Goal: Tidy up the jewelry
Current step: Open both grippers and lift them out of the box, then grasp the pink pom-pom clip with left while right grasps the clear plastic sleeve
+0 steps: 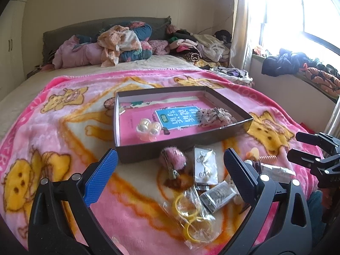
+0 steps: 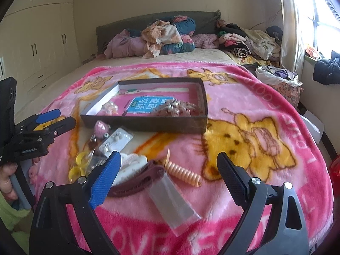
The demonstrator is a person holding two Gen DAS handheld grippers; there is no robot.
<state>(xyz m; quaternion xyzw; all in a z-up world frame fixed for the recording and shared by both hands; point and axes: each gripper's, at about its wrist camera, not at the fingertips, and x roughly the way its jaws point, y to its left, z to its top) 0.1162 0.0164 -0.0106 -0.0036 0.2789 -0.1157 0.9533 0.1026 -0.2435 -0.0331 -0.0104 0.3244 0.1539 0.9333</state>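
A dark shallow box (image 1: pixel 180 144) lies on the pink bear blanket (image 1: pixel 63 127). It holds a clear case of pearl earrings (image 1: pixel 148 128) and a frilly hair piece (image 1: pixel 214 116). My left gripper (image 1: pixel 170 155) is open just above a pink pom-pom clip (image 1: pixel 173 158), an earring card (image 1: pixel 205 167), a silver packet (image 1: pixel 218 195) and a bag of yellow rings (image 1: pixel 191 216). My right gripper (image 2: pixel 169 157) is open over an orange spiral hair tie (image 2: pixel 184 173), a maroon comb clip (image 2: pixel 136 182) and a clear plastic bag (image 2: pixel 174 201). Nothing is held.
Pillows and heaped clothes (image 2: pixel 170 36) fill the head of the bed. A wardrobe (image 2: pixel 42 42) stands at the left and a window sill with dark clothes (image 1: pixel 297 63) at the right. A hand in a green sleeve (image 2: pixel 6 176) holds the left gripper.
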